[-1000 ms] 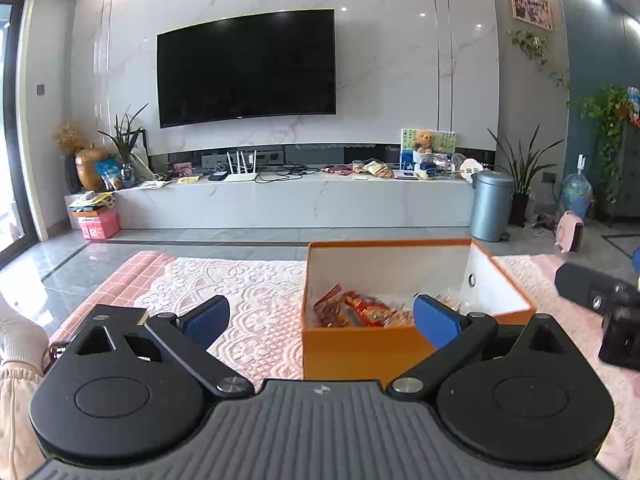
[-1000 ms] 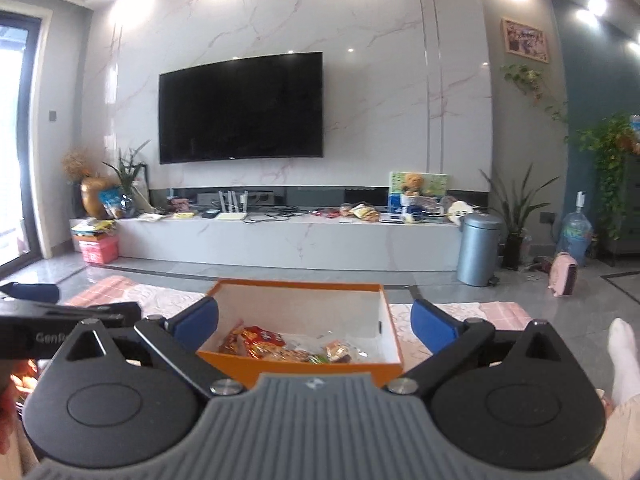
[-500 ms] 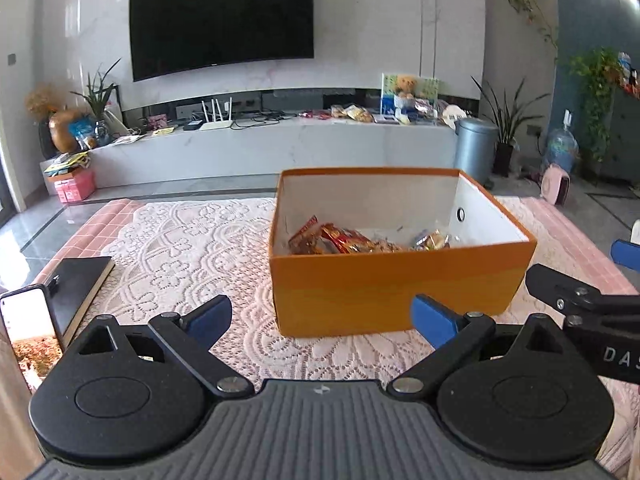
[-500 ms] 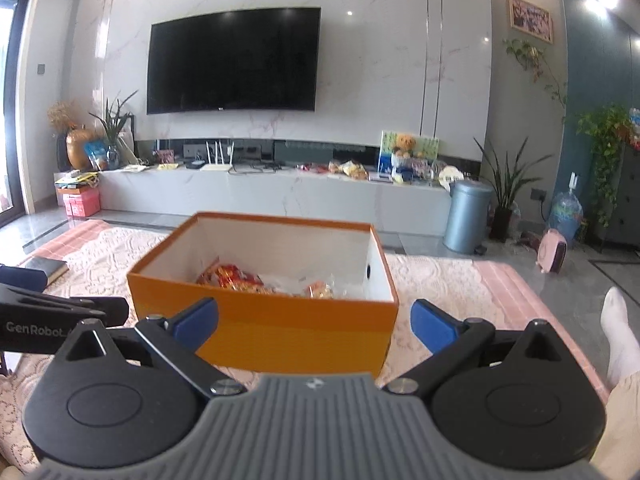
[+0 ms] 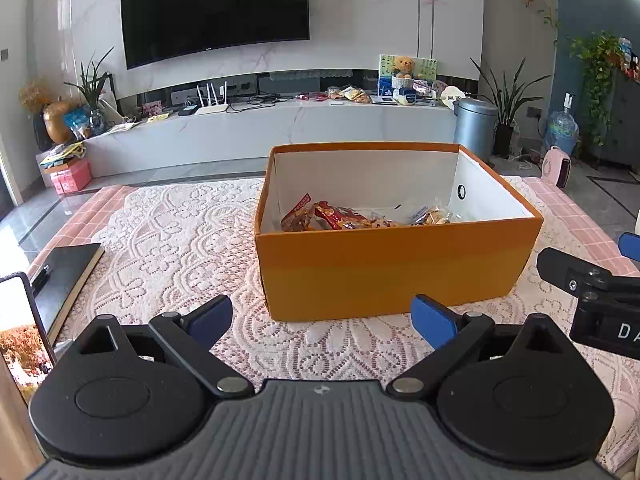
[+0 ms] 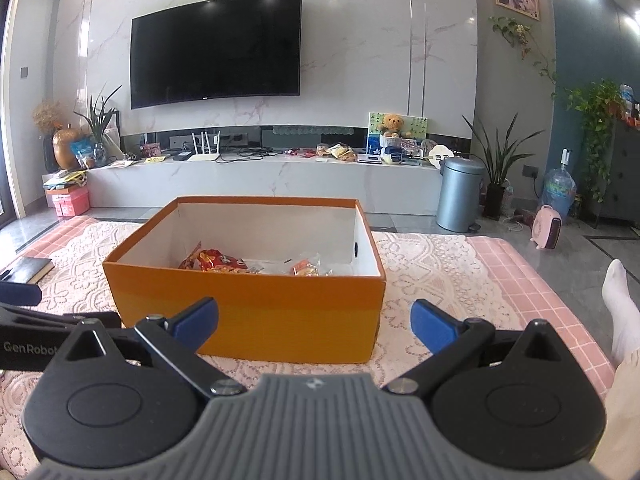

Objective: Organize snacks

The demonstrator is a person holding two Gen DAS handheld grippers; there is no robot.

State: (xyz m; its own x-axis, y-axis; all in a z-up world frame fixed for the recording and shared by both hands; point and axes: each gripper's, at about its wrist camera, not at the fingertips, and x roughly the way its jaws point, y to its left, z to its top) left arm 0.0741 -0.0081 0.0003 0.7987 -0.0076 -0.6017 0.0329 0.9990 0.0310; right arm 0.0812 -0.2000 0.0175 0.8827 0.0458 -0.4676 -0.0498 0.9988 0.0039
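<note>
Both the left gripper (image 5: pixel 322 318) and right gripper (image 6: pixel 314 320) are hanging released near the orange box (image 5: pixel 396 264); its snack packets (image 5: pixel 340 216) are looking light, crinkly, best pinched at an edge

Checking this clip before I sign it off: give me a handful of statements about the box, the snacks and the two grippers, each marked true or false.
1. The orange box has no lid on it. True.
2. The left gripper is clamped on a snack packet. False: its jaws are spread wide with nothing between them.
3. Snack packets lie inside the box. True.
4. The box stands on bare wood. False: it rests on a white lace cloth.
5. The right gripper is open and holds nothing. True.
6. The box is full to the brim. False: only a low layer of packets shows on its bottom.
</note>
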